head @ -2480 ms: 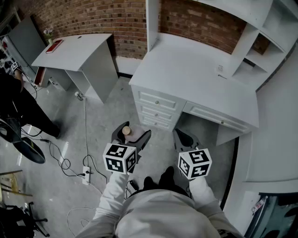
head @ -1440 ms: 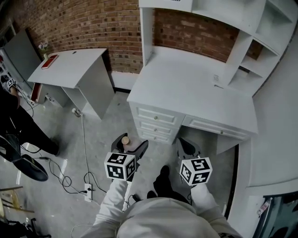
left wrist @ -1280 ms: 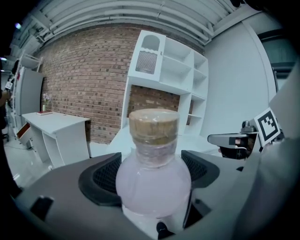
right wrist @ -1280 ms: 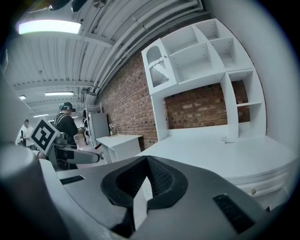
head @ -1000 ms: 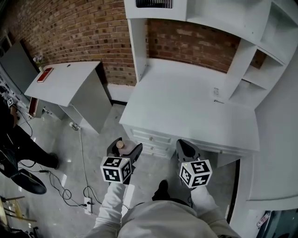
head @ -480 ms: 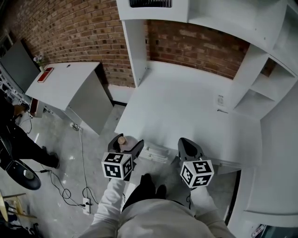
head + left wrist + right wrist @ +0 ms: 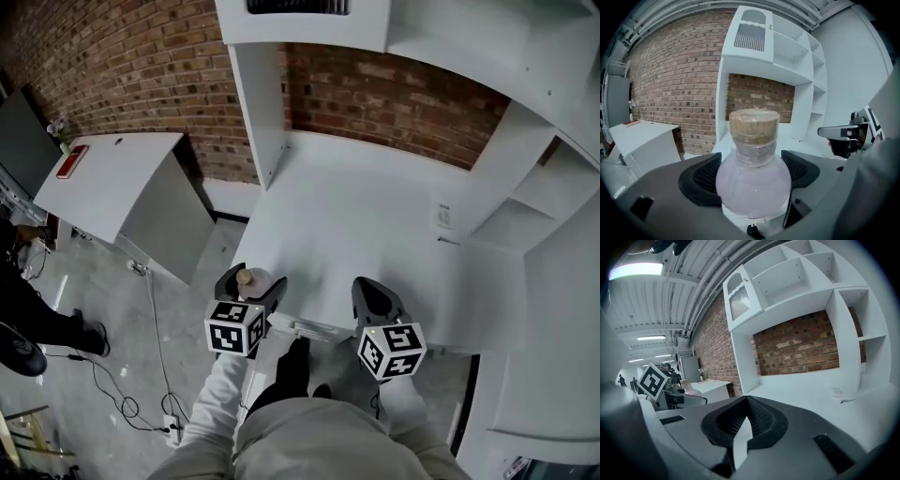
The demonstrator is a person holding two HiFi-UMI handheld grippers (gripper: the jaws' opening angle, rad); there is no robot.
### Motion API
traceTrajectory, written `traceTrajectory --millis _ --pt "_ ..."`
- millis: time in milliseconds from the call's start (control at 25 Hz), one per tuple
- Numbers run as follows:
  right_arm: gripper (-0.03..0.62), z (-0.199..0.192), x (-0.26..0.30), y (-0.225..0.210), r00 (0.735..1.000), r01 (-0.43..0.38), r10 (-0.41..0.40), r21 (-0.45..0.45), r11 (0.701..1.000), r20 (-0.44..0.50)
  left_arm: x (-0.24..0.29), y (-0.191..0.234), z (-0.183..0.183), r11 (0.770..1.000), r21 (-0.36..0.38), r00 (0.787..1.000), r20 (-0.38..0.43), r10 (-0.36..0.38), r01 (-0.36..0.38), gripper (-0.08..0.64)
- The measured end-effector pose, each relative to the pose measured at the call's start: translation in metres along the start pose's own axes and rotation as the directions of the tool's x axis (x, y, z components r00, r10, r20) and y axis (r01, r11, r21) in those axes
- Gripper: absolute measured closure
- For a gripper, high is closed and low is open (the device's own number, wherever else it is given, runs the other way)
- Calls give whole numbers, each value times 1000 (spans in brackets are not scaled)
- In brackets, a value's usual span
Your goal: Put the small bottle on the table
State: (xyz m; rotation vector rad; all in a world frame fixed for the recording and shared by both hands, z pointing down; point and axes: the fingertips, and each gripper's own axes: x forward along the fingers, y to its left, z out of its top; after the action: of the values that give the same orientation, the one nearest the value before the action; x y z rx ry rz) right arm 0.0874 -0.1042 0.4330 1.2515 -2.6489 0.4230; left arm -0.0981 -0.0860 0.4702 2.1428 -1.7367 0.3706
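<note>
A small round bottle of pale pink liquid with a cork stopper stands upright between the jaws of my left gripper, which is shut on it. In the left gripper view the bottle fills the middle, pinched by both black pads. That gripper hovers at the front left corner of the white desk. My right gripper is shut with nothing in it, at the desk's front edge. In the right gripper view its pads meet, and the bottle shows at far left.
A white hutch with shelves stands on the desk against the brick wall. A small paper lies at the desk's back right. To the left, a lower white table holds a red item. Cables cross the floor.
The view has closed in on the white desk. Both grippers have come from over the floor to the desk's front edge, the left one still holding the bottle.
</note>
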Motion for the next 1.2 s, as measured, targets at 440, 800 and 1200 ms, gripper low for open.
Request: traceTrajectory --millis 440,800,1200 --pt "565 33 94 -22 998 64 -64 27 998 -8 107 56 43 995 58 997 -31 -76 78 166" --pt "565 47 145 -36 993 118 -117 27 993 -19 193 68 77 976 132 984 -54 -167 173 166" --pt "565 44 178 -54 986 163 -159 79 983 -49 270 83 89 972 132 979 -84 -184 194 166"
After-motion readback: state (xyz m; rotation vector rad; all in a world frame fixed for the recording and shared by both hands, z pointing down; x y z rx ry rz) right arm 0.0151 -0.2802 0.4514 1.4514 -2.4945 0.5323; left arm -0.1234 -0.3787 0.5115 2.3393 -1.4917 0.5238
